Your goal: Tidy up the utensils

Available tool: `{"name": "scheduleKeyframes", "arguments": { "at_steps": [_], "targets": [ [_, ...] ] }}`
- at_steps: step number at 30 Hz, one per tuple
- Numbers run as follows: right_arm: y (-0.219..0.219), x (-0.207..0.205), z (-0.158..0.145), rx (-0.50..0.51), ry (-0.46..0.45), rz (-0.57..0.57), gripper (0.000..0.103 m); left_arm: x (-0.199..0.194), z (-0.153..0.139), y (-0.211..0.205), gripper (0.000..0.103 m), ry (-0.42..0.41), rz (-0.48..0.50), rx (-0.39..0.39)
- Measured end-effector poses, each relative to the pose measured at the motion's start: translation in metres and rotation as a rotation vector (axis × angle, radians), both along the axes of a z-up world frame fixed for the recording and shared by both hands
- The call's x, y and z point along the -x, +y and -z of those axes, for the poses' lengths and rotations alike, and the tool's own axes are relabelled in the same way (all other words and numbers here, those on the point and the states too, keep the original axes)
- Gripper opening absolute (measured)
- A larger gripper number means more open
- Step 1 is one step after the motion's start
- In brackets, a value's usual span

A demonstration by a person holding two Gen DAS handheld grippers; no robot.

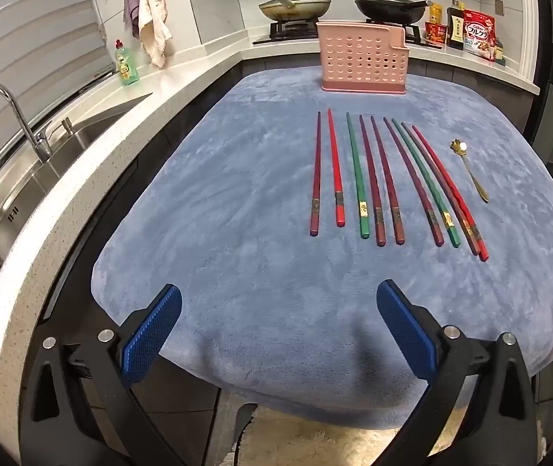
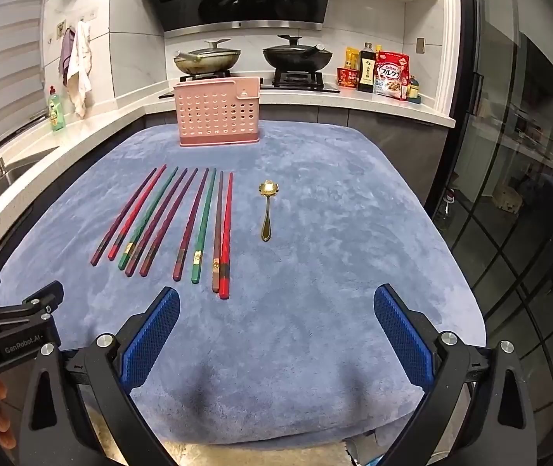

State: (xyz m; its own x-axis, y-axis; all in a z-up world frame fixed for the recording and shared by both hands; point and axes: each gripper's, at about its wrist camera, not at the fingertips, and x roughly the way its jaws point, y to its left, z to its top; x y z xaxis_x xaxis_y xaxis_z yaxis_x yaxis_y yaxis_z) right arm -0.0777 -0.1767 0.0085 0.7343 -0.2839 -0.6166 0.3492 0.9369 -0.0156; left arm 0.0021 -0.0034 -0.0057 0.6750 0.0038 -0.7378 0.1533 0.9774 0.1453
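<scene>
Hovering over the near edge of the blue-covered surface (image 1: 237, 194), the left tongs (image 1: 276, 310) and right tongs (image 2: 276, 310) are both spread, gripping nothing. Nine chopsticks (image 2: 183, 221) lie side by side, a gold spoon (image 2: 266, 209) just right of them, the pink holder (image 2: 218, 116) upright behind.

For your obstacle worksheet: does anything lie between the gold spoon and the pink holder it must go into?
Nothing visible does. Bare blue cloth separates the gold spoon from the pink holder; the chopsticks lie off to the spoon's left.
</scene>
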Motion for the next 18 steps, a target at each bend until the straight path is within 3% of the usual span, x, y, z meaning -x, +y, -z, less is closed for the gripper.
{"name": "scheduleKeyframes", "arguments": {
  "at_steps": [18],
  "targets": [
    [0.0028, -0.0043, 0.0064, -0.006, 0.018, -0.004, 0.096, 0.0010, 0.0054, 0.0023, 0.096, 0.007, 0.004, 0.015]
  ]
}}
